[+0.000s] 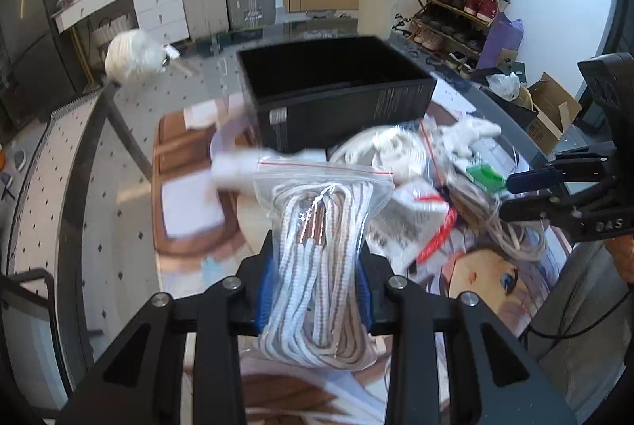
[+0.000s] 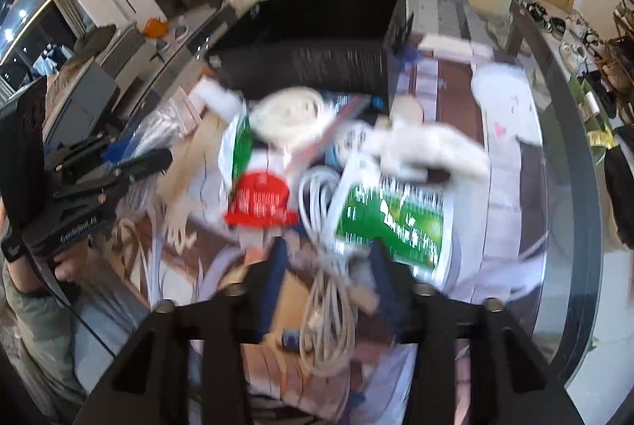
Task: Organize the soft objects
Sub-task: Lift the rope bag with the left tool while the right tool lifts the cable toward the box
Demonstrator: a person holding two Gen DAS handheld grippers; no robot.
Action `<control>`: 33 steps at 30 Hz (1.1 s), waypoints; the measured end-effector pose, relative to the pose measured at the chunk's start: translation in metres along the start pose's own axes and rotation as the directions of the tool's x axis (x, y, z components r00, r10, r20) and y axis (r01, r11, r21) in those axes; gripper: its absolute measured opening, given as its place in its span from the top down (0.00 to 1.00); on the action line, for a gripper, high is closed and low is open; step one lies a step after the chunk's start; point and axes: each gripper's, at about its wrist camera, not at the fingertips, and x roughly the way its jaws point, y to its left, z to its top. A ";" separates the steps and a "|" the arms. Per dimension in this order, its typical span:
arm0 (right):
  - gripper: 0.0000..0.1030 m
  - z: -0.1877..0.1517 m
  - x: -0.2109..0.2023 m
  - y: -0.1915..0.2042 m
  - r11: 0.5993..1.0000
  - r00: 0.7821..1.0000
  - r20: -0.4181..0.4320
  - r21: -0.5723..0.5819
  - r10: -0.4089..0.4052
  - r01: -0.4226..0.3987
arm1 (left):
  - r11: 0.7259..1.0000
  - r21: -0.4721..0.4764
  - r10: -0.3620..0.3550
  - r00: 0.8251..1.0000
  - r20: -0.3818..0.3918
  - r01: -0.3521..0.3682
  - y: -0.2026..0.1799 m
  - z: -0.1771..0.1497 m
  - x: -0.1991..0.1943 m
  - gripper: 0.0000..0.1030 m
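Gripping a clear zip-top plastic bag of striped white-and-brown cord (image 1: pixel 317 258), the left gripper (image 1: pixel 315 290) has its blue pads clamped on the bag's middle, squeezing it narrow between the fingers. Bag looks light, soft and slippery; the film would likely slide unless the pinch catches the cord bundle inside, so mid-bundle is a fair hold. Its long axis runs straight out along the fingers, red-lined zip end pointing forward toward the open black rectangular box (image 1: pixel 337 96) just beyond the fingertips, bottom end sagging back under the jaws.

Right gripper (image 2: pixel 327 266) has jaws apart, not pressing; a loose coil of pale grey-white cable (image 2: pixel 325 306) lies between the fingers, long axis roughly along them, floppy and light. Judged best pinched at the bunched centre. Ahead of the fingertips: green-printed plastic packet (image 2: pixel 396 223), red-labelled packet (image 2: pixel 261 207), fluffy white soft item (image 2: pixel 428 147), blurred. All rest on the printed tabletop (image 1: pixel 495 278).
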 end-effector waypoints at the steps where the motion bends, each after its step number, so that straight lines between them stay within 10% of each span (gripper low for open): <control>1: 0.54 -0.005 0.003 0.001 1.000 1.000 -0.025 -0.006 0.003 -0.004 | 1.000 -0.005 -0.005 1.000 -0.009 0.005 -0.001 -0.003 0.000 0.69; 7: 0.51 -0.007 0.035 0.012 0.996 0.992 -0.109 -0.063 -0.067 0.060 | 1.000 0.013 -0.011 1.000 -0.021 0.012 -0.009 -0.006 0.003 0.68; 10: 0.70 -0.003 0.040 0.027 0.985 0.990 -0.076 -0.132 -0.121 0.111 | 1.000 0.015 -0.009 1.000 -0.030 0.009 -0.011 -0.006 0.005 0.68; 14: 0.73 -0.008 0.041 0.034 0.982 0.991 -0.058 -0.153 -0.124 0.113 | 1.000 0.014 -0.006 0.999 -0.043 0.007 -0.010 -0.008 0.007 0.68; 22: 0.73 -0.013 -0.001 0.038 0.977 0.985 0.129 -0.163 -0.114 0.135 | 0.999 0.036 -0.005 1.000 0.004 0.005 -0.016 -0.007 -0.003 0.68; 33: 0.73 -0.004 -0.062 0.058 0.969 0.868 0.496 -0.198 -0.031 0.148 | 0.998 0.041 0.035 0.951 0.306 -0.050 -0.024 0.007 -0.049 0.68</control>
